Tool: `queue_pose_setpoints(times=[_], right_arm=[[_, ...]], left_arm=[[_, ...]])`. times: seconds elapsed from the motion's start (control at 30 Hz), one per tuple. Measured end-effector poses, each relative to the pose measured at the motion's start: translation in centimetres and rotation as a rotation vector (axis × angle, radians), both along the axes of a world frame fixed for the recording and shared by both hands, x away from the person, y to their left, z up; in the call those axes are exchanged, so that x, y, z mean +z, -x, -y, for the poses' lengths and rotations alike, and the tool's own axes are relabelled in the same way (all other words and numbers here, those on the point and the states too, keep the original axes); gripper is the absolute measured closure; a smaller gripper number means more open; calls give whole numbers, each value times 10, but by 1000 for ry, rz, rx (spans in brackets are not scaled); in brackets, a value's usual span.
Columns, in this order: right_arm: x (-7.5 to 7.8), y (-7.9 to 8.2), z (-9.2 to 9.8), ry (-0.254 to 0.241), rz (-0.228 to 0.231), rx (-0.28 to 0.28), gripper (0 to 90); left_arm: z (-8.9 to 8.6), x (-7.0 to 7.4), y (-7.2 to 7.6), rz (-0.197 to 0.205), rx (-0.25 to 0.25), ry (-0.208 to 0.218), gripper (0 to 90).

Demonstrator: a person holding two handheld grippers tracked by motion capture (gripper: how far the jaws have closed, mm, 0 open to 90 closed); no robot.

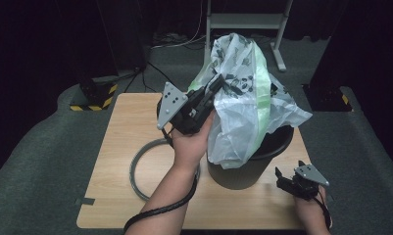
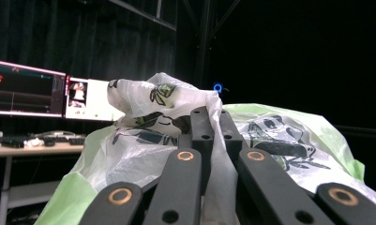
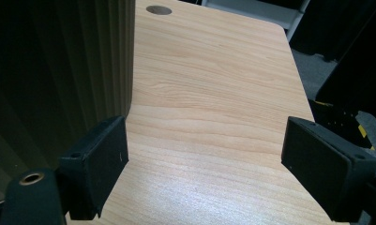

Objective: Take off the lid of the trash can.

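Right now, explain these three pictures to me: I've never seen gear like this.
A person works at a wooden table with a hand-held two-jaw gripper in each hand. One camera looks down from above; one rides on each gripper, looking along its jaws. The left gripper is shut on a printed white-and-green plastic bag, holding it up over a black bin. The right gripper is open beside the bin, holding nothing. A grey ring lies on the table.
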State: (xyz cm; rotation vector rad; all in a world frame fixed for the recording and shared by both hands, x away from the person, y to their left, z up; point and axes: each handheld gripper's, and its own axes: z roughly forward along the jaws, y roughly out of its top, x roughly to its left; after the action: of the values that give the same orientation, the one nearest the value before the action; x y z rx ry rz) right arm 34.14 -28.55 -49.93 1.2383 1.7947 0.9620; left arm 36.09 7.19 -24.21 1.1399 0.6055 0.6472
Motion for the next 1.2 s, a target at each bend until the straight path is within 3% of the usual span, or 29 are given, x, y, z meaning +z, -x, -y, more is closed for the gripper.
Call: queue_pose_setpoints(times=[0.23, 0.3, 0.47, 0.67, 0.97, 1.2], right_arm=[[-2, 1, 2, -11, -7, 12, 174], [-4, -1, 1, -14, -32, 7, 174], [-9, -4, -2, -10, -70, 15, 173], [-11, -5, -4, 4, -86, 37, 173], [-15, -6, -2, -2, -110, 22, 182], [-18, -8, -4, -9, -133, 20, 185]], left_arm=[[-1, 17, 5, 41, 2, 0, 895], [-3, 21, 6, 51, 4, 1, 894], [-10, 26, 6, 61, 18, 16, 895], [-17, 32, 8, 70, 29, 38, 894], [-28, 46, 16, 111, 45, 48, 894], [-39, 50, 18, 118, 60, 65, 894]])
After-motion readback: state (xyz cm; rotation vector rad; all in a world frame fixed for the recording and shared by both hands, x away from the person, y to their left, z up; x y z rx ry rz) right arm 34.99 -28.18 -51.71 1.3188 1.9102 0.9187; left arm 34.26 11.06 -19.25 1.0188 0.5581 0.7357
